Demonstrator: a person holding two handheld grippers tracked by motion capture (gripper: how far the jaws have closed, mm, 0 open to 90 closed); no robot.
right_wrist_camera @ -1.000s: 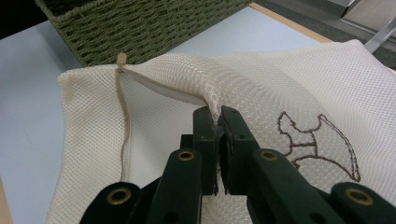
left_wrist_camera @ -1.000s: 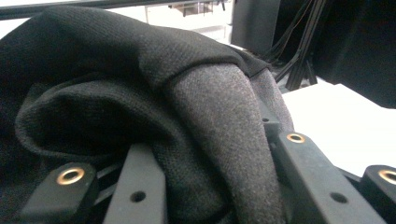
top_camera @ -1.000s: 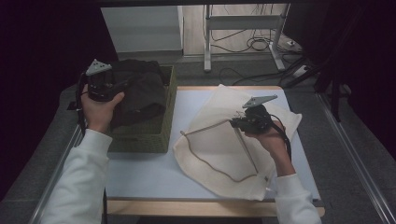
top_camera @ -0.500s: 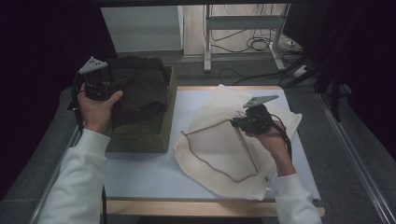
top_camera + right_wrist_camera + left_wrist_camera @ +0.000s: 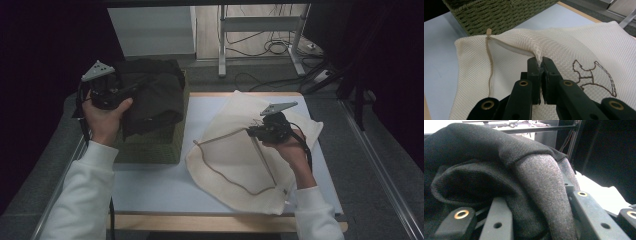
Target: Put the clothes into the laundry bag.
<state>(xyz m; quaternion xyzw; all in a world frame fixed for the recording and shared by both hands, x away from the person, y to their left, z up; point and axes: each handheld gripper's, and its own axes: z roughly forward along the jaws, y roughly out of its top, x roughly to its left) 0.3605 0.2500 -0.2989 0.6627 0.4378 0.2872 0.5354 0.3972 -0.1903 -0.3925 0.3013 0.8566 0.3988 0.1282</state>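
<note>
Dark cloth point(image 5: 150, 97), one piece, sits squeezed in our left gripper point(image 5: 536, 220) over one basket point(image 5: 150, 147); our right gripper point(image 5: 540, 65) pinches one mesh bag point(image 5: 240, 150) near the table's point(image 5: 150, 185) right edge.

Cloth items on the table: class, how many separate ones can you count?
2. A dark knitted garment sits in the green woven basket, clamped by the left gripper. A cream mesh laundry bag lies beside it. More may hide underneath.
</note>
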